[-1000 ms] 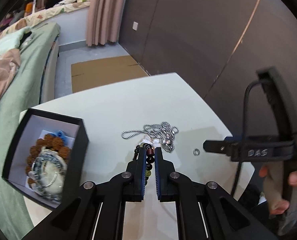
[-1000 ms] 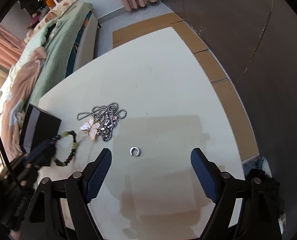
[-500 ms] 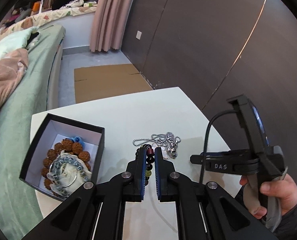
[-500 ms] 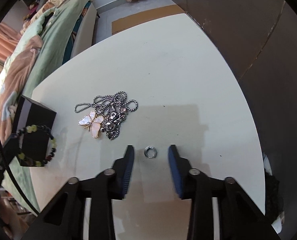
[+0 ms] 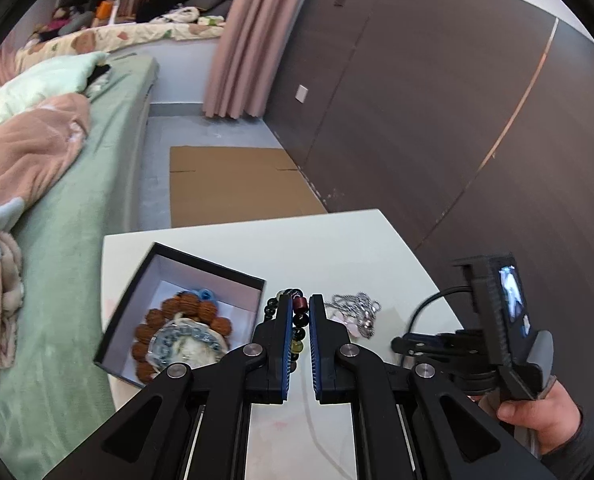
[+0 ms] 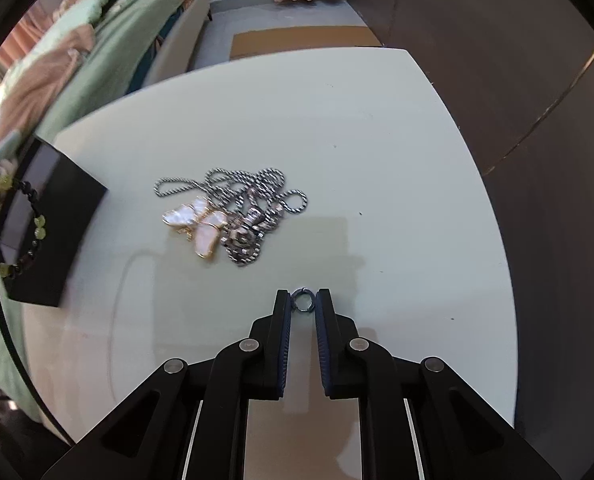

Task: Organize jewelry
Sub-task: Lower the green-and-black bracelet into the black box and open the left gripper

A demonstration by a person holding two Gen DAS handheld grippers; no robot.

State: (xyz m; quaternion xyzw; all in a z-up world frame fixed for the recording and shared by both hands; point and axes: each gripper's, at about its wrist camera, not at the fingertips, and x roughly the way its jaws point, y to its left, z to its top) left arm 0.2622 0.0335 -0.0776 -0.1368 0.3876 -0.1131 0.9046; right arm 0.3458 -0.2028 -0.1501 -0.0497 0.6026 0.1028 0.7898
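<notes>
The left gripper (image 5: 300,312) is clamping a bracelet (image 5: 299,322) near the box (image 5: 201,264); the right gripper (image 6: 304,300) is seemingly pinching the ring (image 6: 304,301), lower centre; boxing comes next.

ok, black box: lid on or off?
Off. The box is open on top, bracelets visible inside on its white lining.

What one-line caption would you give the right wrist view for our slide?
Right gripper closed on a small silver ring on the white table, near a tangled chain necklace and butterfly pendant.
</notes>
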